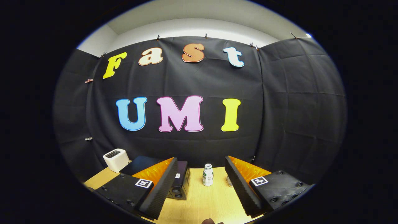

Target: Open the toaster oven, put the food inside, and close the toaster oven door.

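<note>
- The hand-held gripper [200, 186] hangs above the tabletop [199, 203] with its fingers spread wide and nothing between them.
- The toaster oven [178, 182], a dark box, stands toward the back left of the tabletop, largely hidden behind the left finger. Whether its door is open or shut cannot be told from this angle.
- A white pop-up toaster [116, 159] stands at the back left corner, beyond the oven.
- A small white bottle [207, 175] with a green label stands upright near the back edge, beyond the gap between the fingers.
- A small clear item [229, 181] sits just right of the bottle, partly hidden by the right finger; its identity is unclear.
- The food cannot be identified here.
- Judgement: any approach to the oven requires swinging left and lower, so that the door front comes into sight before the fingers close on its handle.
</note>
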Available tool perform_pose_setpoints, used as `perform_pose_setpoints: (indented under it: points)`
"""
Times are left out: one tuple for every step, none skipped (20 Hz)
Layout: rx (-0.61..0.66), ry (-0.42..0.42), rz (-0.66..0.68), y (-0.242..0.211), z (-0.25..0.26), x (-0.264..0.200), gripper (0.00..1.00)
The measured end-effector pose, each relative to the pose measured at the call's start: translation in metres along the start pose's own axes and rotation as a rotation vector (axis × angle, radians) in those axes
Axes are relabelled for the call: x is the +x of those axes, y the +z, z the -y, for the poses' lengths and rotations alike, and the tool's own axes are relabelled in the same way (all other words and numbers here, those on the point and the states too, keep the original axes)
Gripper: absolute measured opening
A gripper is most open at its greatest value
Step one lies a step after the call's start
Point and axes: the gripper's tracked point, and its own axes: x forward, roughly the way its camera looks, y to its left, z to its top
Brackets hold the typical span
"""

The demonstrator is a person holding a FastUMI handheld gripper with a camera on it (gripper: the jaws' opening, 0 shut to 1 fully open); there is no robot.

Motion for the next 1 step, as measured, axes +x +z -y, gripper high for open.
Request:
perform_pose_setpoints:
  points:
    - [-0.003,-0.002,0.004,0.0009,0.0005,0.0001,0.98]
